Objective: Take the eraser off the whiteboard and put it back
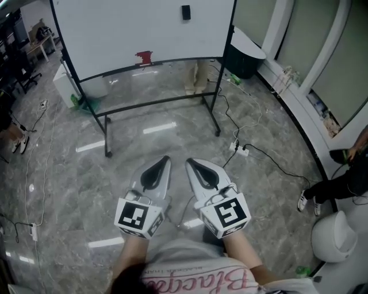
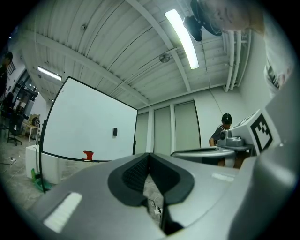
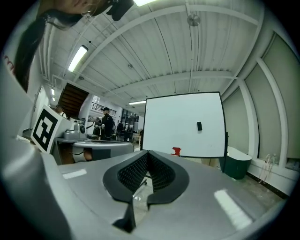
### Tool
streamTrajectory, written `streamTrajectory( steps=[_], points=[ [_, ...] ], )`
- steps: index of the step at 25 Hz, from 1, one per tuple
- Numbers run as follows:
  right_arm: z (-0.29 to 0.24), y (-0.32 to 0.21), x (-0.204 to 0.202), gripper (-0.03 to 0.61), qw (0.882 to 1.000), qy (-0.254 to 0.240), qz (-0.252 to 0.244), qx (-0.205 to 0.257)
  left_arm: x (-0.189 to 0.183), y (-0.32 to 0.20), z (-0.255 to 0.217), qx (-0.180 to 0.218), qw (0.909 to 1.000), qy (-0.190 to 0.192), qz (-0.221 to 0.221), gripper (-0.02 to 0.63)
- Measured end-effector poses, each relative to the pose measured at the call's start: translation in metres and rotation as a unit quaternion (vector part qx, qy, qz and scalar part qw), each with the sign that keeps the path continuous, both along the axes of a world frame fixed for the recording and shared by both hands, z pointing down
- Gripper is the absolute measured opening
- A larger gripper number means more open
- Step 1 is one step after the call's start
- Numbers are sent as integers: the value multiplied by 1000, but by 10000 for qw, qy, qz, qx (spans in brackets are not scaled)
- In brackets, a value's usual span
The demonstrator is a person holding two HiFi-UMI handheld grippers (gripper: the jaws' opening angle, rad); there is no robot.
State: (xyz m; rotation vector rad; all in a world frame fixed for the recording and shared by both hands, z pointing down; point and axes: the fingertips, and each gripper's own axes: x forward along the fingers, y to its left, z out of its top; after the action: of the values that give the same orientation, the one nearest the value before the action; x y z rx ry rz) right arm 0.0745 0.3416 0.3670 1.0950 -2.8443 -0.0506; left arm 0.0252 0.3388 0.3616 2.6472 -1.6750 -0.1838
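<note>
A small black eraser (image 1: 186, 12) sticks high on the whiteboard (image 1: 115, 28), which stands on a black wheeled frame a few steps ahead; the eraser (image 2: 115, 132) shows in the left gripper view and the eraser (image 3: 199, 126) in the right gripper view. On the board's ledge sits a red object (image 1: 144, 57). My left gripper (image 1: 165, 158) and right gripper (image 1: 190, 162) are held side by side close to my body, both pointing at the board. Both are shut with nothing between the jaws, the left gripper (image 2: 149, 155) and the right gripper (image 3: 147, 153) alike. Both are far from the eraser.
A dark green bin (image 1: 244, 57) stands right of the board. Cables and a power strip (image 1: 238, 149) lie on the grey marble floor near the frame's right foot. A person's legs and shoes (image 1: 307, 201) are at the right. A white box (image 1: 63, 83) sits left of the board.
</note>
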Motion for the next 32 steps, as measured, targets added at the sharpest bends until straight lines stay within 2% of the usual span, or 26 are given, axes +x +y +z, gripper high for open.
streamTrajectory(
  steps=[7, 13, 18, 26, 32],
  points=[
    [10, -11, -1, 2, 9999, -30, -113, -30, 2, -13, 16, -170, 9998, 73, -5, -2],
    [15, -52, -6, 2, 9999, -19, 10, -157, -6, -53, 21, -210, 9997, 100, 88, -2],
    [20, -108, -24, 2, 9999, 9, 49, -87, -22, -112, 24, -218, 9994, 173, 214, -2],
    [-4, -221, -54, 2, 9993, 35, 364, 64, -49, -227, -6, 64, 9985, 79, 538, -2],
    [-20, -295, -75, 2, 9981, 30, 540, 280, -74, -306, -19, 123, 9985, 233, 475, -2]
  ],
)
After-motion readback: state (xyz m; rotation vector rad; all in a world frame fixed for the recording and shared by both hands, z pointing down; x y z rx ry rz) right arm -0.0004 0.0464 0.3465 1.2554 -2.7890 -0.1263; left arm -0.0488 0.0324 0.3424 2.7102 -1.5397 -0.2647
